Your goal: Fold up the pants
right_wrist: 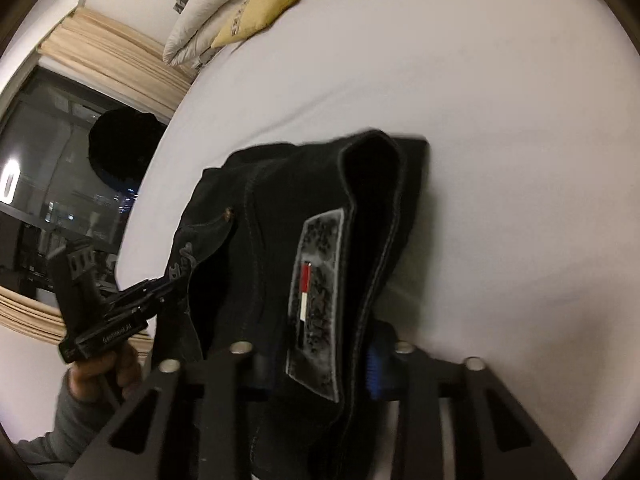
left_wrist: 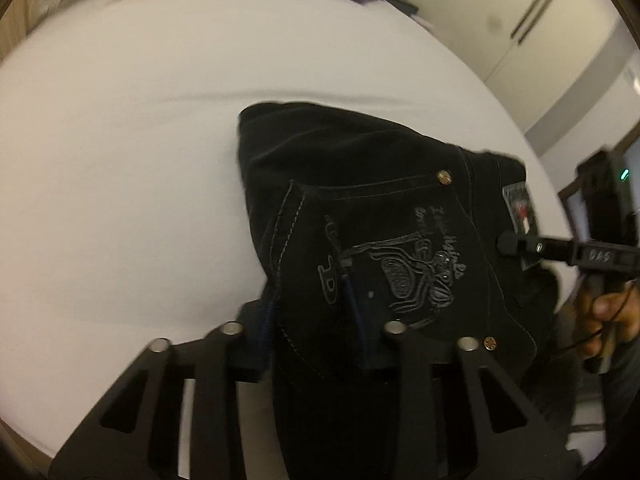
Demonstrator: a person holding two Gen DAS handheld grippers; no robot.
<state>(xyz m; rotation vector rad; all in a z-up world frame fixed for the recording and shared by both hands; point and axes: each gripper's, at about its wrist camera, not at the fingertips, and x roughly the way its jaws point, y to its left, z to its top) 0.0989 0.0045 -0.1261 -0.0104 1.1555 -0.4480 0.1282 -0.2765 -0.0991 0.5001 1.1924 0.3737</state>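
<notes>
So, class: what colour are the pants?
Black pants with pale stitching, clearest in the left wrist view.

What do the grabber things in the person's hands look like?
Both are black. The left tool and right tool have slotted black arms with round silver pins and blue pads. White lettering marks the right one's body. A thin black cable trails below, and a grey sleeve shows.

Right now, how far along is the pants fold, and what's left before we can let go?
Done: the black pants already lie as a compact bundle on the white bed, back pocket up. In hand: the left gripper pinches the pocket-side edge and the right gripper clamps the waistband by the label patch. Left: probably one last fold or setting it down, then release.
</notes>
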